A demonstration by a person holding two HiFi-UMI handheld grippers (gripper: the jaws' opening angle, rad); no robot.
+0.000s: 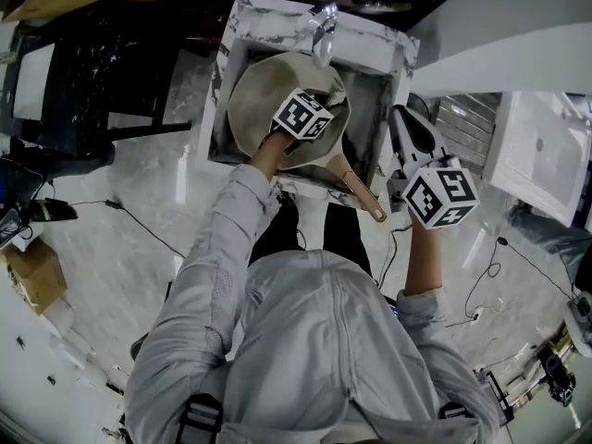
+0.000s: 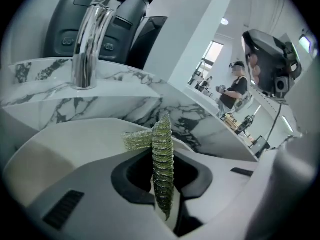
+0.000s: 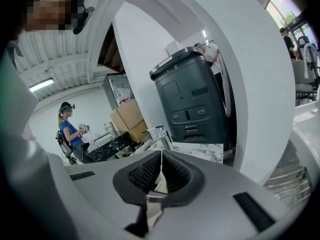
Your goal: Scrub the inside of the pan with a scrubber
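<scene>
Pan (image 1: pixel 259 100) lies tilted in the sink (image 1: pixel 270 18), its bowl just below and ahead of the left gripper's (image 2: pixel 161 183) fingers, its handle (image 1: pixel 363 197) pointing back toward the person. The left fingers are clamped on the scrubber (image 2: pixel 163 149), a green mesh strip that stands between the pads and projects past the tips. The right gripper (image 3: pixel 161 170) has its fingers pressed together with nothing between them and hangs right of the sink, apart from the handle. The step in hand is judged to be bringing the scrubber onto the pan's inner surface. Lower the projecting mesh, not the fingertips, onto the bowl; grip firmly so the strip cannot slip; work in overlapping strokes. Steady the handle with the right fingers if the pan shifts. The faucet (image 2: pixel 89 44) stands beyond the left tips: stroke clear of it.
</scene>
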